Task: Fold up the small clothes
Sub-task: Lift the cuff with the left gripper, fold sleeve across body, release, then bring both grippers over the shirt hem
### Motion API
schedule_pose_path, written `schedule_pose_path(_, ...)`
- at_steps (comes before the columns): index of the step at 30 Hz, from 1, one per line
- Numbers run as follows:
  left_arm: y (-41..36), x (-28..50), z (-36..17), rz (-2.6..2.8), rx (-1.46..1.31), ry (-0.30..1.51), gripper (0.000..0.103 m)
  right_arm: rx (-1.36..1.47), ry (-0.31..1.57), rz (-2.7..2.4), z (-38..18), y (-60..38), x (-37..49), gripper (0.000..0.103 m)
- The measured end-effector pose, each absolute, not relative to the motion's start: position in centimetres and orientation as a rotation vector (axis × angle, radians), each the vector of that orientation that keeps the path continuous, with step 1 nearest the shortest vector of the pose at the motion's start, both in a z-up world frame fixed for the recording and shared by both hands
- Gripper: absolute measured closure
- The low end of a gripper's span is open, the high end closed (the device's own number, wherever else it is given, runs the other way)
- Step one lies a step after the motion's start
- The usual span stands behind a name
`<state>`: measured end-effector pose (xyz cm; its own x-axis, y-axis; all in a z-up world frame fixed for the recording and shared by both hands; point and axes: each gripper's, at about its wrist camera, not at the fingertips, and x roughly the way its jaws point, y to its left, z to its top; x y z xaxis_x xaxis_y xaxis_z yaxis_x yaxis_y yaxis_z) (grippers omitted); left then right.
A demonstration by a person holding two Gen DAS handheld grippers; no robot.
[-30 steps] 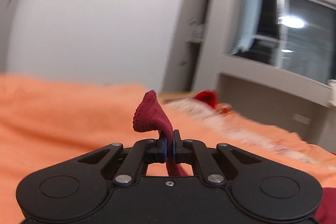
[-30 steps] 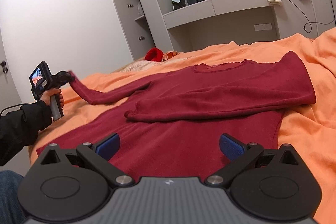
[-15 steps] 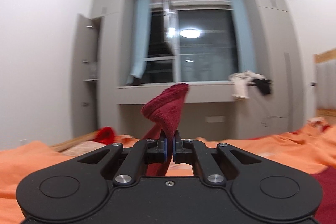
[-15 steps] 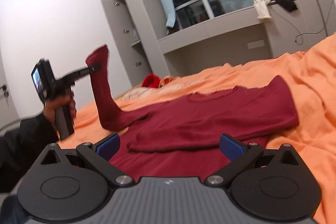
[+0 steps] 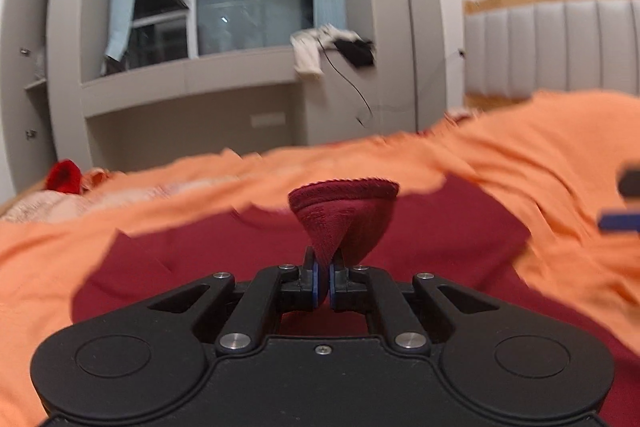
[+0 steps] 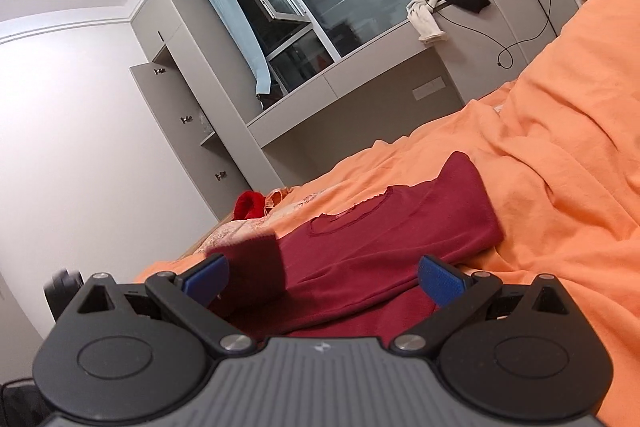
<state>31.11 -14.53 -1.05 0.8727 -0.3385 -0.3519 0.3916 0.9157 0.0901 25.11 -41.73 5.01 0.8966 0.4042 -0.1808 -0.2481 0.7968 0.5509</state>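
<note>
Swung the sleeve cuff (image 5: 344,215) across since a second ago: then held out over bare orange bedding at the shirt's left side, now carried in over the dark red shirt (image 6: 384,239) itself. Lies flat on the orange bed (image 6: 560,187), that shirt, neckline toward the far window wall, long axis running away from both cameras; other sleeve apparently already folded across the chest. Left tongs (image 5: 323,281) clenched hard on the cuff, blue pads pressed together with the knit fanning up and out above them, cuff hanging over the middle of the torso rather than beside it. Right tongs (image 6: 320,277) spread wide and gripping nothing, hovering low over the shirt's near hem, tilted, with the blurred cuff passing just in front of the left blue pad (image 6: 206,277); touching or not, cannot tell. Left hand clearly the nearer to the job: probably a matter of lowering the cuff toward the shirt's right side so the sleeve lies crosswise over the body, then letting go. Risk of the sleeve bunching if dropped short.
</note>
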Motion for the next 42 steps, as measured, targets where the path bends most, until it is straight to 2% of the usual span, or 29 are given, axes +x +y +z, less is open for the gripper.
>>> schedule_pose_path(6,-13.9,30.6,-3.6,-0.416,0.123,0.453,0.093,0.545,0.302,0.353,4.8,-41.3,25.1,0.000)
schedule_pose_path(8,-13.4,30.5,-3.3,-0.436,0.122,0.483,0.088,0.540,0.304,0.348,4.8,-41.2,25.3,0.000)
schedule_pose_path(11,-13.0,30.0,-3.0,-0.473,0.133,0.503,0.066,0.539,0.312,0.336,4.6,-41.1,25.7,0.000)
schedule_pose_path(13,-13.0,29.9,-2.4,-0.488,0.140,0.508,0.048,0.536,0.322,0.321,4.4,-41.1,25.8,0.000)
schedule_pose_path(19,-11.5,28.7,-0.5,-0.448,0.113,0.538,0.017,0.491,0.395,0.255,3.8,-40.8,26.6,0.000)
schedule_pose_path(27,-6.8,29.7,2.0,-0.243,0.103,0.530,0.013,0.457,0.473,0.235,2.3,-40.8,26.9,0.000)
schedule_pose_path(36,-0.1,36.9,3.1,-0.105,0.003,0.455,0.012,0.438,0.524,0.245,1.3,-41.6,27.1,0.000)
schedule_pose_path(42,0.9,42.3,2.5,-0.189,-0.065,0.504,0.012,0.411,0.524,0.272,1.3,-41.6,26.9,0.000)
